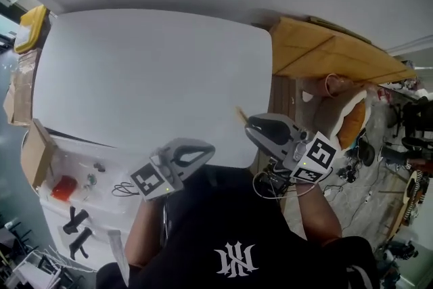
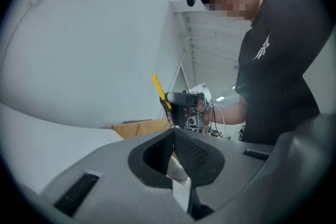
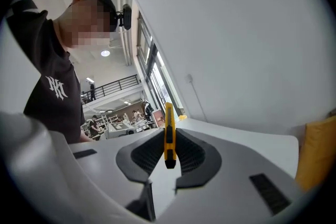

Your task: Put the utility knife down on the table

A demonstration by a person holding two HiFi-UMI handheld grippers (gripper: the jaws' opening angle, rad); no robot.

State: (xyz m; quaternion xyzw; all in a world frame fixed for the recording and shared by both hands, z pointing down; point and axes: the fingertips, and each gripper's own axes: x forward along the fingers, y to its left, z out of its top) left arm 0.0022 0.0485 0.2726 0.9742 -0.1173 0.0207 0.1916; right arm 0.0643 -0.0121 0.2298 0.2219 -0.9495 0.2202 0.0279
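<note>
Right gripper (image 1: 252, 124) hangs at the near edge of the white table (image 1: 155, 78). Left gripper (image 1: 211, 149), beside it, has its jaws pressed together on nothing. Right's jaws pinch the yellow utility knife (image 3: 169, 134) (up in the air, sticking out past the tips).

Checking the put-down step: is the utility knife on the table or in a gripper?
In a gripper: the right gripper has its jaws shut on the yellow utility knife, whose end sticks out past them.
</note>
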